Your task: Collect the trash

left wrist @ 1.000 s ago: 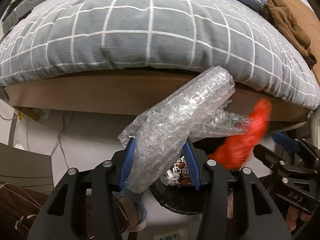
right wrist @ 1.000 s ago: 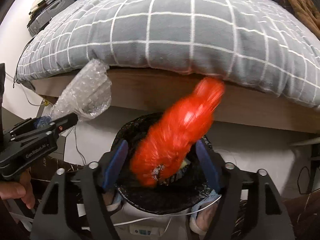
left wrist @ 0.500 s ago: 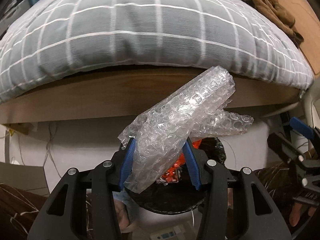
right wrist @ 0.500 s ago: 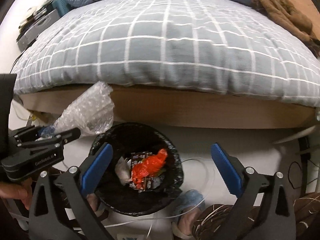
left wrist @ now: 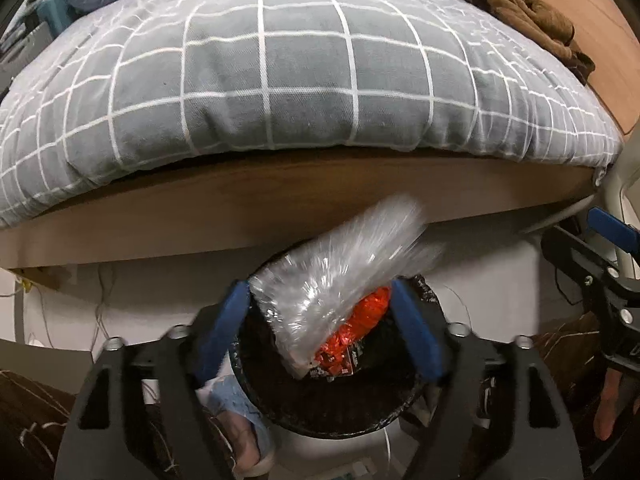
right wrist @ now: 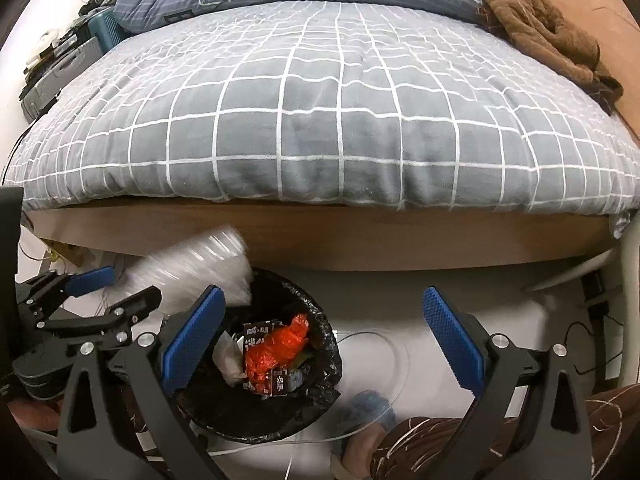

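Observation:
A black-lined trash bin (left wrist: 340,420) stands on the white floor by the bed, with a red wrapper (left wrist: 360,328) and other packets inside. A blurred piece of bubble wrap (left wrist: 340,268) is dropping between the jaws of my left gripper (left wrist: 320,292), which are opening right above the bin; the pads no longer press it. In the right wrist view the same bubble wrap (right wrist: 196,268) falls at the bin's (right wrist: 330,360) left rim, beside the left gripper (right wrist: 132,282). My right gripper (right wrist: 323,292) stands open and empty over the bin's right side, above the red wrapper (right wrist: 280,344).
A bed with a grey checked duvet (right wrist: 320,120) and wooden frame (right wrist: 360,240) runs just behind the bin. A brown garment (right wrist: 540,32) lies at its far right. Thin cables (right wrist: 380,336) lie on the floor, and a person's slippered feet (left wrist: 240,432) stand close to the bin.
The right gripper let go of the red wrapper, which dropped into the bin, and then opened wide. The left gripper moved over the bin and released the bubble wrap, now falling.

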{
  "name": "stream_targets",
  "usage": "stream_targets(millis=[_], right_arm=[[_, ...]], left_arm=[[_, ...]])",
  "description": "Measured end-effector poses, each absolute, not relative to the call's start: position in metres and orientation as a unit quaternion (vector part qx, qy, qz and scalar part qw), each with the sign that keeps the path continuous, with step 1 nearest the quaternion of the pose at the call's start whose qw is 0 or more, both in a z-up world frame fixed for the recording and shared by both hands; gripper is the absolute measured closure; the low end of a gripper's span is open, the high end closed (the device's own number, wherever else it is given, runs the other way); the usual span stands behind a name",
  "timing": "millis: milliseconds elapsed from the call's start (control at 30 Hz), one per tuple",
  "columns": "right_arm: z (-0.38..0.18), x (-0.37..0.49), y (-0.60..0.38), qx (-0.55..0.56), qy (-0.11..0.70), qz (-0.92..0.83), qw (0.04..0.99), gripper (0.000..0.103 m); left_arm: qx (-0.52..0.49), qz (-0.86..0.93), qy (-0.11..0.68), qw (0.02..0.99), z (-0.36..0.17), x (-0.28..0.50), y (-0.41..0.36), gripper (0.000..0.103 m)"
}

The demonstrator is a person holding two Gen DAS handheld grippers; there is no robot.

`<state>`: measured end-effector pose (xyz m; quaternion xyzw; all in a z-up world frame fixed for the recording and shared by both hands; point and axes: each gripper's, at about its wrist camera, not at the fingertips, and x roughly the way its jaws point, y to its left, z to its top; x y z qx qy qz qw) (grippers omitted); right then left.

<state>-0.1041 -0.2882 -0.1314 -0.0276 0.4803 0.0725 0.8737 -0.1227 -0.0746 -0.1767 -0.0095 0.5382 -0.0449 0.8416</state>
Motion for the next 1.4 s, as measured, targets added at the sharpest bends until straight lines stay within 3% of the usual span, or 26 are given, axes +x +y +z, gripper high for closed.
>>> stream_targets(millis=[167,267,867,1400], right_arm=[[-0.125,-0.104,-0.287,-0.029,0.471,0.070,0.879,0.008],[-0.116,-0.104,-0.284,-0.030,0.460,0.072,0.885,0.008],[0.020,-0.155,-0.288,-0.008,0.351,0.067,0.934,0.008],[0.059,-0.195,-0.281,-0.015,0.326,0.065,0.943,0.008]], left_arm=[[0.000,-0.032,0.524,0.851,-0.165,-0.126,-0.075,0.009],[-0.004,-0.020,0.509,0.860,-0.150,-0.123,-0.071,0.006],[-0.026,-0.022,0.379,0.925,0.020,-0.169,-0.043,0.006],[-0.026,-0.024,0.350,0.936,0.058,-0.216,-0.045,0.006]])
